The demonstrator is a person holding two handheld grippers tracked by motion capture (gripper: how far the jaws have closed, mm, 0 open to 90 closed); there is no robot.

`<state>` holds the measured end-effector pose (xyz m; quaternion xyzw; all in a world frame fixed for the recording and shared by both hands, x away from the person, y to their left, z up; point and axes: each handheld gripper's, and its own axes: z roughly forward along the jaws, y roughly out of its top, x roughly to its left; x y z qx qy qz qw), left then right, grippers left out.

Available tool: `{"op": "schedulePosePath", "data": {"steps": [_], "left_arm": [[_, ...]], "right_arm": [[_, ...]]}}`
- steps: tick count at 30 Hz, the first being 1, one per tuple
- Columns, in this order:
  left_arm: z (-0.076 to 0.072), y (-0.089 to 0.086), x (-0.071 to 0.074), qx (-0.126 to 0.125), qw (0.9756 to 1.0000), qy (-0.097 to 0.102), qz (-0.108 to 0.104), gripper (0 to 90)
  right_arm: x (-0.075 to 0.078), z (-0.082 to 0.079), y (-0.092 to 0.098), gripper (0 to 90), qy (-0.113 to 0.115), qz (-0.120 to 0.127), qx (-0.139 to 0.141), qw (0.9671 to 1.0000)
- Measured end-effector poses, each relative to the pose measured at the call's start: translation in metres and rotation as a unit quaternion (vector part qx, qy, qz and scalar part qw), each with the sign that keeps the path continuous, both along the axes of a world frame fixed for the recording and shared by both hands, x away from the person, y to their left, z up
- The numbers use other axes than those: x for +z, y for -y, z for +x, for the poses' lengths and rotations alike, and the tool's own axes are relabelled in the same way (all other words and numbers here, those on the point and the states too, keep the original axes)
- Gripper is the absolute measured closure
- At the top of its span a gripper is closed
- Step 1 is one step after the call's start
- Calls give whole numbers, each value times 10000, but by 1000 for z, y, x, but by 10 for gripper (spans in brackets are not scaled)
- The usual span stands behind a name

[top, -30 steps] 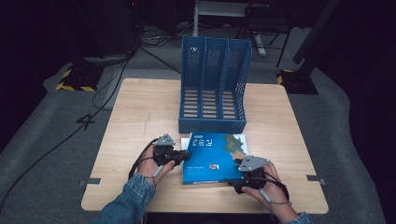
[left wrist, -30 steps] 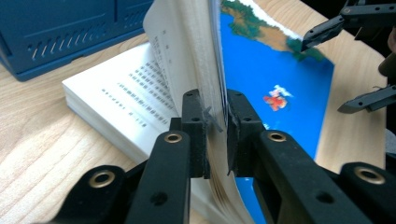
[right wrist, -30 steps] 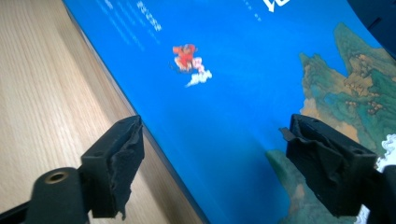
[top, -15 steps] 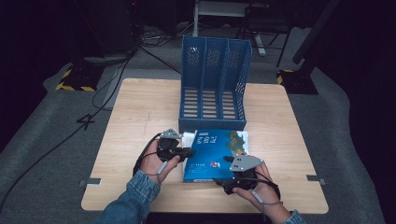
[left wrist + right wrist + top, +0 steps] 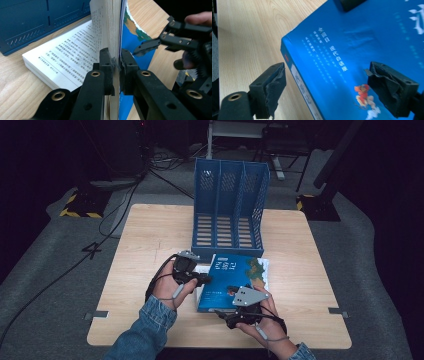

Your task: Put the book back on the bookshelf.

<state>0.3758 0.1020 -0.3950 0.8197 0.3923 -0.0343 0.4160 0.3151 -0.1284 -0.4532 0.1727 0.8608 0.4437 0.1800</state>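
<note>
Now | left claw [image 5: 115,65] pinching book [image 5: 75,55] pages | right claw [image 5: 325,93] agape

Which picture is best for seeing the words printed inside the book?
The left gripper view: the book lies open, its page of printed lines facing the camera while the left tool pinches the lifted cover and pages. The high view shows mostly blue cover, text too small. The right gripper view shows the cover.

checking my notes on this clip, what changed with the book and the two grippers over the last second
The right gripper moved left along the table's near edge to the book's near corner, jaws open. The left gripper edged right and is shut on the book's cover and a sheaf of pages, lifting them off the rest. The blue file rack and table stayed put.
</note>
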Motion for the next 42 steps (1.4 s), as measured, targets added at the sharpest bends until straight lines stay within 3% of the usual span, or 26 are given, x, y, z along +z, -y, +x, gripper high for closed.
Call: {"op": "schedulePosePath", "data": {"steps": [9,11,16,19,24,27,30,34,42], "left_arm": [[7,-1,1,-151,9997,-162,-104,824],[9,-1,1,-190,9995,-221,-95,824],[15,0,1,-236,9993,-276,-101,824],[16,1,0,-264,9991,-307,-84,824],[19,1,-3,-249,9990,-363,-58,823],[19,2,-6,-244,9990,-361,-34,823],[18,1,-10,-219,9989,-411,-45,823],[17,0,-16,-178,9987,-475,-3,823],[13,-2,-21,-118,9982,-583,-95,823]], "right_arm": [[-12,-5,-17,149,132,-186,66,9997],[-16,-6,-20,132,336,-243,80,9991],[-20,-4,-27,54,505,-280,-100,9983],[-23,-2,-34,0,711,-513,-208,9959],[-28,-1,-41,0,963,-660,-368,9925],[-33,-2,-47,0,1172,-917,-480,9877],[-35,-2,-51,0,1135,-1134,-482,9859],[-40,-1,-53,0,1110,-1161,-475,9859],[-49,-4,-59,0,1278,-1368,-502,9810]]}}
